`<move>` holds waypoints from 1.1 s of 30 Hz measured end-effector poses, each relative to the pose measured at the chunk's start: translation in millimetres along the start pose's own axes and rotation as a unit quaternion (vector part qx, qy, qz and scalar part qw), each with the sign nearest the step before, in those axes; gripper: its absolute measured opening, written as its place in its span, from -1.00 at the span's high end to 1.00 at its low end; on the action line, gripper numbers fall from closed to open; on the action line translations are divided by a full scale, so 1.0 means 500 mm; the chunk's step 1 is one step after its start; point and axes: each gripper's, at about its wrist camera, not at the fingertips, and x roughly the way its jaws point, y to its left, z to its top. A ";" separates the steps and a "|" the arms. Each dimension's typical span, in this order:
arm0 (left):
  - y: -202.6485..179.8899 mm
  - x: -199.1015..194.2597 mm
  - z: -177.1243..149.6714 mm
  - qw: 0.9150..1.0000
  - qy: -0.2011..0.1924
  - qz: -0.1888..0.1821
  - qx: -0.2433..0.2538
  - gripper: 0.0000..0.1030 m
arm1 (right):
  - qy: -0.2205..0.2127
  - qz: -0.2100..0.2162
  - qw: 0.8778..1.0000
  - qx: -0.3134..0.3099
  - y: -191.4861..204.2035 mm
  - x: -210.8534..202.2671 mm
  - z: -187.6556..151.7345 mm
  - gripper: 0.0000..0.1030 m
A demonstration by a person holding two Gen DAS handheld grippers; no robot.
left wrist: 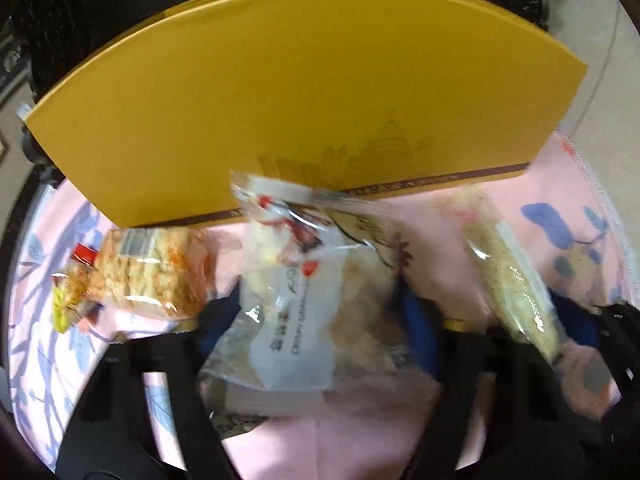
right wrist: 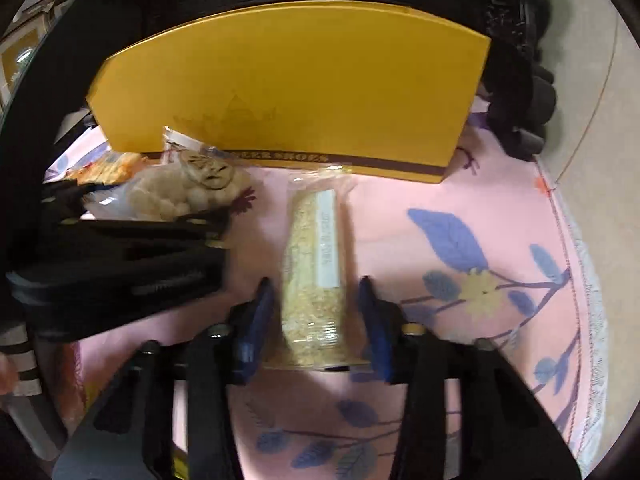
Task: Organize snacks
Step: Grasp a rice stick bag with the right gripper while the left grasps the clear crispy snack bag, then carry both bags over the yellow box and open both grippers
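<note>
My left gripper (left wrist: pixel 320 312) has its blue-padded jaws pressed against both sides of a clear bag of crispy snacks (left wrist: pixel 304 288) with a white label, on the pink cloth. My right gripper (right wrist: pixel 316 320) is open; its blue pads stand a little apart from either side of a long packet of pale grain bars (right wrist: pixel 316 264). That packet also shows in the left wrist view (left wrist: pixel 508 276), with the right gripper (left wrist: pixel 560 320) around its near end. The left gripper and its bag show at the left of the right wrist view (right wrist: pixel 188 192). A packet of orange-speckled crackers (left wrist: pixel 148 268) lies to the left.
A large yellow box lid (left wrist: pixel 300 100) stands just behind the snacks, also in the right wrist view (right wrist: pixel 296 92). The pink floral tablecloth (right wrist: pixel 480 240) stretches to the right, ending at a stitched edge (right wrist: pixel 560 216). Dark carved furniture (right wrist: pixel 520 80) stands behind.
</note>
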 end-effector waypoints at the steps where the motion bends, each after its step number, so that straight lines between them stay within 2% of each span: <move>1: 0.006 -0.006 -0.007 1.000 -0.002 0.001 0.001 -0.09 | -0.001 0.003 1.000 0.007 -0.003 -0.002 -0.002 0.41; 5: 0.035 -0.028 -0.044 1.000 -0.005 -0.006 0.001 0.01 | 0.011 0.003 1.000 0.020 0.002 -0.011 -0.007 0.42; 9: 0.066 -0.074 -0.107 0.999 -0.001 -0.030 -0.012 0.06 | 0.019 0.020 0.999 0.031 0.018 -0.045 -0.023 0.42; 10: 0.072 -0.086 -0.123 0.999 0.000 -0.038 -0.016 0.14 | 0.018 0.018 0.999 0.031 0.023 -0.053 -0.027 0.42; 14: 0.085 -0.138 -0.170 0.997 0.000 -0.067 -0.035 0.19 | 0.008 0.024 0.998 0.054 0.033 -0.102 -0.054 0.42; 20: 0.096 -0.247 -0.236 0.995 -0.037 -0.090 -0.026 0.21 | -0.022 0.042 0.995 0.087 0.048 -0.182 -0.083 0.42; 25: 0.097 -0.312 -0.248 0.993 -0.059 -0.101 -0.011 0.22 | -0.043 0.038 0.995 0.082 0.079 -0.238 -0.090 0.42; 33: 0.118 -0.340 -0.247 0.992 -0.063 -0.109 -0.016 0.22 | -0.067 0.052 0.992 0.088 0.105 -0.290 -0.078 0.42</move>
